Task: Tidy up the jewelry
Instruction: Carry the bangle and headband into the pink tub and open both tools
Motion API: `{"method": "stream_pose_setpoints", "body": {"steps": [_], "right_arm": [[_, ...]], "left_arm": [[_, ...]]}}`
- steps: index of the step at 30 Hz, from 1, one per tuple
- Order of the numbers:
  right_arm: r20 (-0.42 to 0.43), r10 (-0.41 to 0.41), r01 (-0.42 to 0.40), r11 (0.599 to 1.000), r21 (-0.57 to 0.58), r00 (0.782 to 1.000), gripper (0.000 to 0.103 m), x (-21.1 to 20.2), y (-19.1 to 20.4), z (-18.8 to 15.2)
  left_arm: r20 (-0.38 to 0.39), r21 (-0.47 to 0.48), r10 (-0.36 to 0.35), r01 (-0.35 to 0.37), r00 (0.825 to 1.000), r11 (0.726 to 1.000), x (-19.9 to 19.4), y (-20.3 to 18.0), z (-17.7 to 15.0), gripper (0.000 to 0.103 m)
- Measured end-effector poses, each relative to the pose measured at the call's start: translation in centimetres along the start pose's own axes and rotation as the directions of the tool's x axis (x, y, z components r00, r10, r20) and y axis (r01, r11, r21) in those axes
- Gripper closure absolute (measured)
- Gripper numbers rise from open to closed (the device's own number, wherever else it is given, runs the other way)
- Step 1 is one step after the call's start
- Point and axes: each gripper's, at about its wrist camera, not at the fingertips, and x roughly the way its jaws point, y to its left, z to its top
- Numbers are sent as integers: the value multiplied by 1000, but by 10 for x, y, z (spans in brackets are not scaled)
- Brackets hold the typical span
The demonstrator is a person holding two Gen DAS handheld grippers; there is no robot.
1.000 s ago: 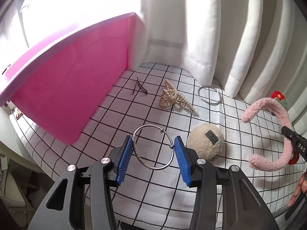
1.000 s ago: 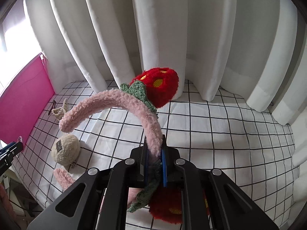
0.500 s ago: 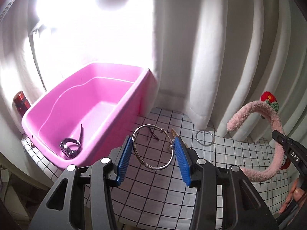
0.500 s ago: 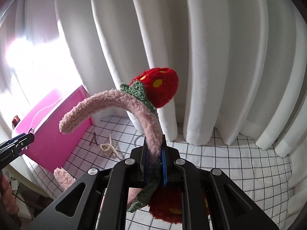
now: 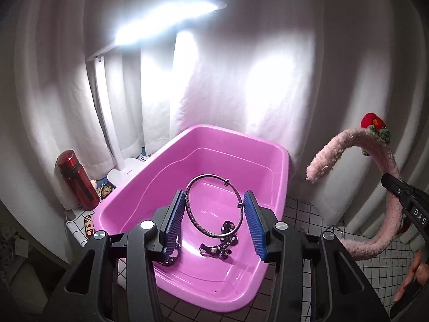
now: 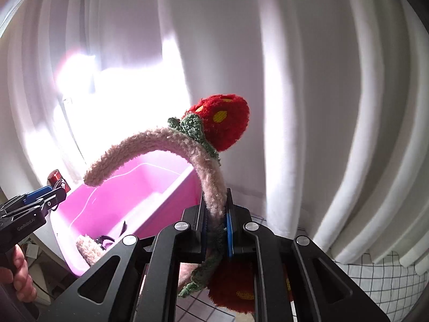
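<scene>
The left gripper [image 5: 214, 218] holds a thin silver bangle [image 5: 214, 206] pinched across its width between the two blue ribbed pads [image 5: 173, 218], one pad touching each side of the ring, so the jaws stand wide but are clamped on it. The bangle carries two small beads on its rim and hangs above the open pink plastic bin [image 5: 276, 161], over the bin's inner floor. On that floor lies a dark bracelet of black and silver links [image 5: 219, 244], seen through and just below the ring. The right gripper [image 6: 216, 229] is closed tight on a fluffy pink headband [image 6: 150, 145], its jaws squeezing the band's lower side so that the arch rises upward from them. A red knitted strawberry [image 6: 222, 123] with yellow dots and green leaves sits on top of the arch, and a second one shows beneath the jaws. In the left wrist view the headband [image 5: 386, 166] hangs in the air to the right of the bin, above the white cloth with a black grid that covers the desk [image 5: 396, 265]. Left of the bin stand a red translucent bottle [image 5: 76, 179] and the white base of a desk lamp [image 5: 126, 167], whose lit bar [image 5: 166, 21] glares against the white curtain [image 6: 308, 107] behind everything.
</scene>
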Motion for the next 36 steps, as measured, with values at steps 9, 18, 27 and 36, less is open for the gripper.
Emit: {"method": "stream_pose_setpoints", "body": {"steps": [9,18,27,36], "right_arm": [[-79,50,-58,994,-93,996,92,80,80,23],[-194,37,-69,984,-162,980,92,140,120,22],[-295,-2,-55,981,-186,956,84,175,140,15],[-259,-34,-22,977,-210,965,41,170,146,20]], "left_arm": [[-60,-43,44,-47,997,998,54,66,8,59],[-161,-48,35,-43,986,998,97,86,-3,58],[-253,-52,37,-52,967,997,125,87,-18,57],[-237,-45,55,-67,970,997,121,89,-17,19]]}}
